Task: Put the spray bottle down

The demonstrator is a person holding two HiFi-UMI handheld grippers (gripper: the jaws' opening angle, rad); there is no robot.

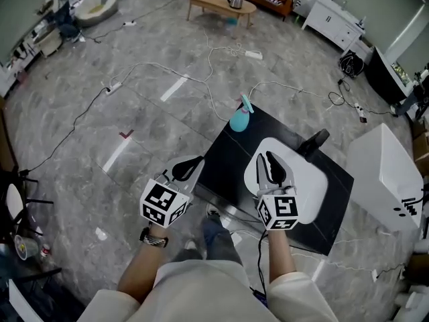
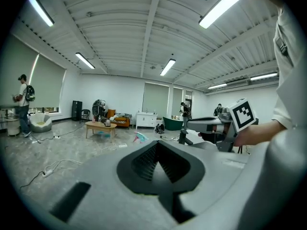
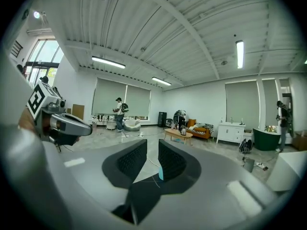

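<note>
At the far corner of the black desk (image 1: 231, 159) is the teal spray bottle (image 1: 239, 120), apart from both tongs.
Nearer the person, the left tongs (image 1: 194, 163) are closed and empty; the right tongs (image 1: 269, 158) show a narrow gap with nothing inside.

— Spotting any words, numbers or brands here?
— Finding none legible. Only seeing black-and-white square markers on the cube (image 1: 163, 205) of the left gripper (image 1: 194, 163) and the cube (image 1: 279, 211) of the right gripper (image 1: 269, 158), bearing no letters
— And on the white box (image 1: 379, 173) at the right edge?
— Making out dark marks (image 1: 409, 206) on its side, too small for reading
</note>
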